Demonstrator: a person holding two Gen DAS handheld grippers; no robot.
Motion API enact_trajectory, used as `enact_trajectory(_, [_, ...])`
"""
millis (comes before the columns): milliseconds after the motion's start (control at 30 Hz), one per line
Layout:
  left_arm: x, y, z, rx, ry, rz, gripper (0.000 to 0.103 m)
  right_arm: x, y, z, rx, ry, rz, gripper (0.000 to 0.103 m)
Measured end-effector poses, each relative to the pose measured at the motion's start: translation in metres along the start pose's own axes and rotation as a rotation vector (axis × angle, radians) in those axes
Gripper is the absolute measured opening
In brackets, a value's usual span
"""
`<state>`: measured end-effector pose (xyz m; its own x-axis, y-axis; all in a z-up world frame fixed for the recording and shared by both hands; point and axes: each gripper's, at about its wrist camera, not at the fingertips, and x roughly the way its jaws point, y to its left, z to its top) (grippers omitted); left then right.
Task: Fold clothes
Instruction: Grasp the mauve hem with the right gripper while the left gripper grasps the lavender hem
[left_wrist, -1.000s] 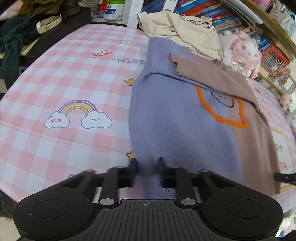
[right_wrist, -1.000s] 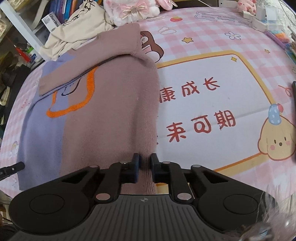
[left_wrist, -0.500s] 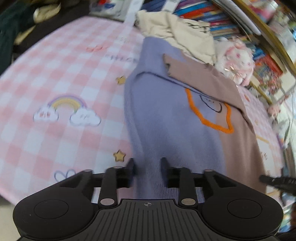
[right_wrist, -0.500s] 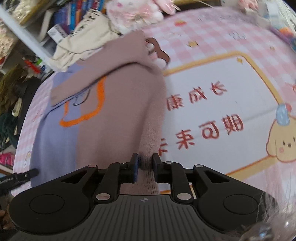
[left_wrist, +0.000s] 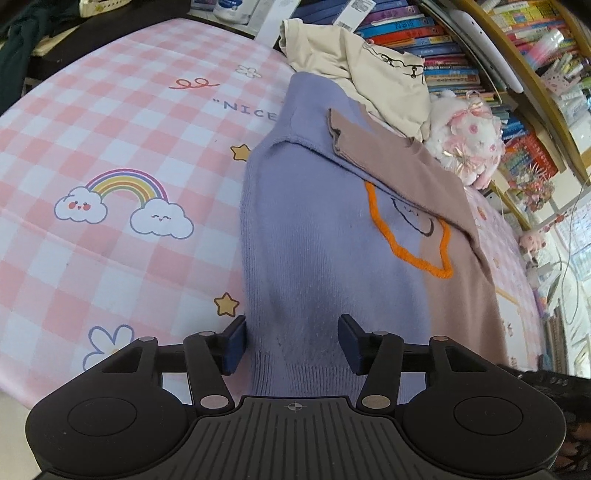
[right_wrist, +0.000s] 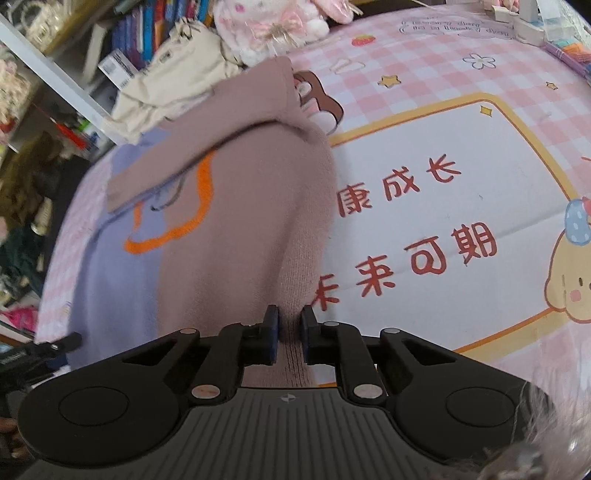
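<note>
Two grippers sat at the sweater's (left_wrist: 332, 258) near hem, its length running away from both across the checked mat (left_wrist: 110, 147). The left gripper (left_wrist: 291, 343) had just been opening, hem loose between its jaws; the right gripper (right_wrist: 288, 332) pinched the brown hem.

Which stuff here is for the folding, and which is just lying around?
For the folding:
- purple and brown sweater
- left gripper, jaws just opened, hem between them
- right gripper, pinching the brown hem

Just lying around:
- cream shirt
- plush toy
- books
- pink checked mat
</note>
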<state>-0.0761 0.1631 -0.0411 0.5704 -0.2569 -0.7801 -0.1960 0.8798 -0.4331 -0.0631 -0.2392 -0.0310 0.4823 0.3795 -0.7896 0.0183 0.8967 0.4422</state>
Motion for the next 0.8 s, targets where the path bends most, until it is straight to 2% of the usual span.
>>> enact_trajectory(167, [0.000,-0.003,0.000,0.036,0.005,0.020,0.048,-0.014,0.003,-0.002,-0.009,-0.061,0.087,0.011])
enact_trajectory(233, [0.000,-0.003,0.000,0.041,0.004,0.034,0.038,-0.019,0.006,-0.001,-0.027,-0.072,0.116,0.011])
enact_trajectory(300, [0.001,-0.003,0.001,0.044,0.005,0.050,0.022,-0.018,0.008,-0.001,-0.028,-0.055,0.089,0.011])
enact_trajectory(367, [0.001,-0.001,0.001,0.047,0.007,0.057,0.018,-0.014,0.004,-0.001,-0.007,-0.034,0.060,0.011])
enact_trajectory(533, [0.001,0.003,0.003,0.039,0.016,0.043,0.016,-0.003,-0.003,-0.001,0.030,0.004,0.028,0.011])
enact_trajectory(700, [0.003,0.006,0.006,0.018,0.026,0.029,0.019,0.008,0.000,-0.001,0.009,0.035,-0.005,0.018])
enact_trajectory(800, [0.004,0.008,0.008,-0.004,0.027,0.019,0.020,0.011,0.002,0.000,-0.003,0.023,-0.003,0.019])
